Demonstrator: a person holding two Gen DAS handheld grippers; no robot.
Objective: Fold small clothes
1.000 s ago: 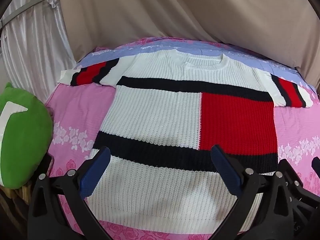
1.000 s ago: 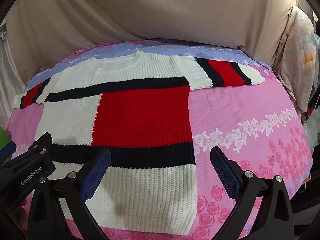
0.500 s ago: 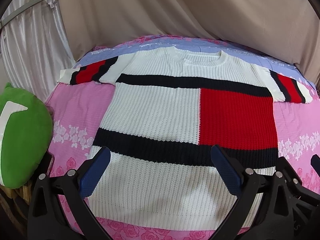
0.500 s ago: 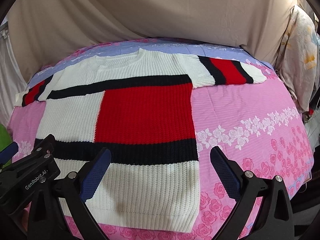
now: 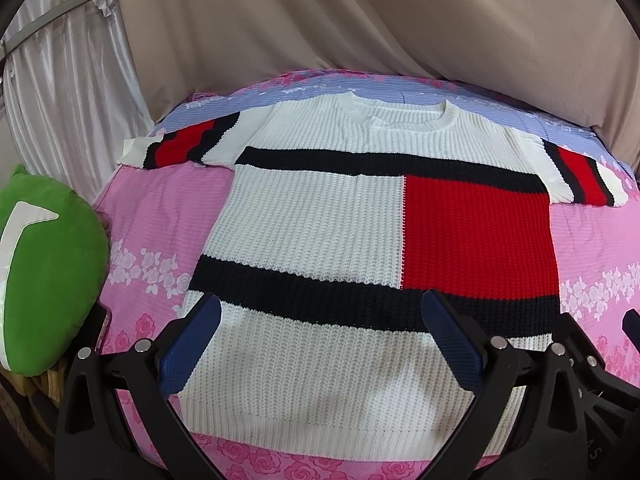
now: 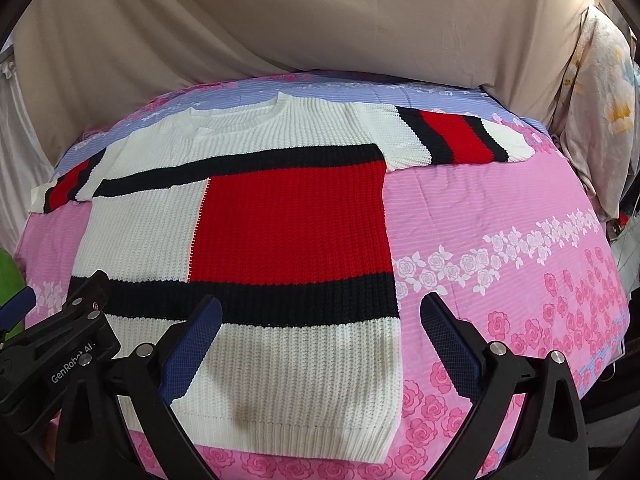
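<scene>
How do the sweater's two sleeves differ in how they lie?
The left sleeve runs up slantwise, its stripes kinked by a wrinkle; the right sleeve lies straight and smooth. The left sleeve rests partly on pink bedding, the right mostly on blue. Both are short, white with red and navy bands.

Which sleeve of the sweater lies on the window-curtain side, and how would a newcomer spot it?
Start at the pink floral bedspread and find the knit sweater spread flat on it. From the collar, go toward the green cushion: that sleeve ends at the bed's edge near the white curtain. Its stripes look kinked, unlike the other sleeve's straight ones.
</scene>
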